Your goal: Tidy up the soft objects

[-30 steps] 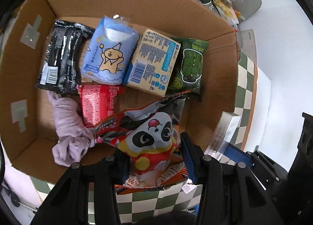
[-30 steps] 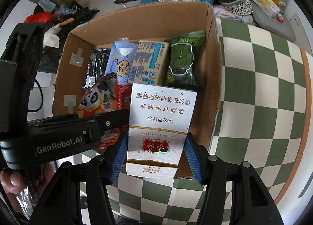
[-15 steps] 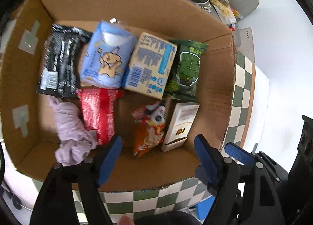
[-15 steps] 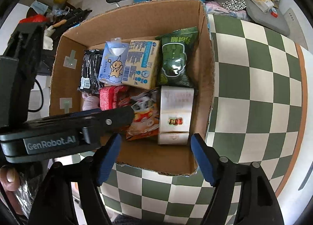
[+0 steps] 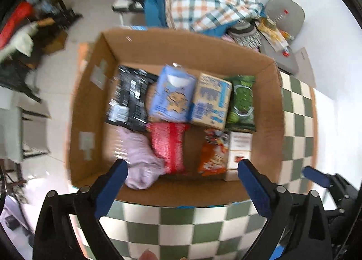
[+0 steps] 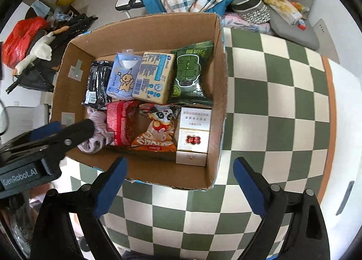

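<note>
Both grippers are hanging wide apart, gripping nothing: left gripper (image 5: 182, 180), right gripper (image 6: 179, 176). Cardboard box (image 6: 144, 31) is sitting mid-frame on the checkered bench (image 6: 271, 110), panda snack bag (image 6: 158, 128) and white carton (image 6: 194, 133) lying inside, lower right.

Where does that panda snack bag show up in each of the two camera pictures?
Left wrist: panda bag lies low in the box, right of centre, blurred.
Right wrist: panda bag near the box's front, centre.
Shared landmark: the white carton just to its right.
</note>
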